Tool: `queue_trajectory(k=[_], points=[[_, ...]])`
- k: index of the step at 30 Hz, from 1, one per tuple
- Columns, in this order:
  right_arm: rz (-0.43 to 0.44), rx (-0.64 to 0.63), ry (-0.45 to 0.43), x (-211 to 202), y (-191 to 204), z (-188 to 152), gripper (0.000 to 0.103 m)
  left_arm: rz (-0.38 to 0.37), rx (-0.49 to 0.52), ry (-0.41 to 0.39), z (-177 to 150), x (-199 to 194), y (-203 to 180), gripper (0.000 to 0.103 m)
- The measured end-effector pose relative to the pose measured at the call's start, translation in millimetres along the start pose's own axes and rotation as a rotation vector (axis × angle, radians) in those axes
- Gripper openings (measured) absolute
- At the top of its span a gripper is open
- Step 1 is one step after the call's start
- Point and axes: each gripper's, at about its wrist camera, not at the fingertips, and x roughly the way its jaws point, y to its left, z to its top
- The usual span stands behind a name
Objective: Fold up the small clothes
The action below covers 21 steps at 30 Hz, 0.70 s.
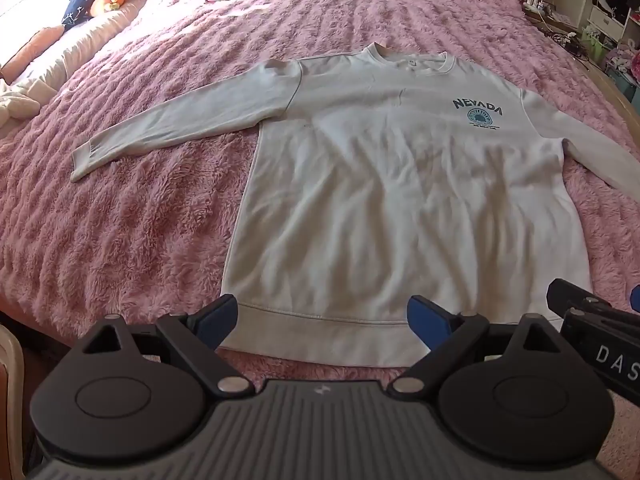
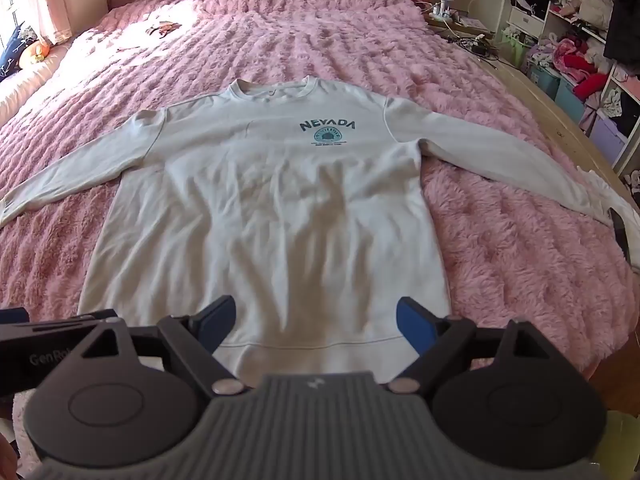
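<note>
Currently pre-fold | we see the white long-sleeved NEVADA-print sweatshirt [image 2: 264,200] flat, face up, sleeves out, on the fluffy pink bedspread [image 1: 120,216] | left gripper [image 1: 322,322] and right gripper [image 2: 316,326] spread, empty, above hem | next: likely pinch a sleeve or side edge.

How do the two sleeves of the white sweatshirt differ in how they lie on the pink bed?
The left sleeve lies wholly on the pink blanket, and its ribbed cuff shows plainly. The right sleeve stretches to the bed's edge, where its end lies beside some white fabric, so its cuff is hard to make out. Both belong to the white sweatshirt, lie flat and straight, angled outward from the body, unfolded, and neither is touched by any fingers.
</note>
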Motion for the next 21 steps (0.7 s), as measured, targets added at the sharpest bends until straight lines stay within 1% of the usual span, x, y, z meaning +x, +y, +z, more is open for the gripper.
queue_trajectory(k=[21], points=[[-0.003,-0.003,-0.001,0.2,0.2,0.3,0.083,0.013,0.004,0.007,-0.3,-0.5,-1.3,0.103]])
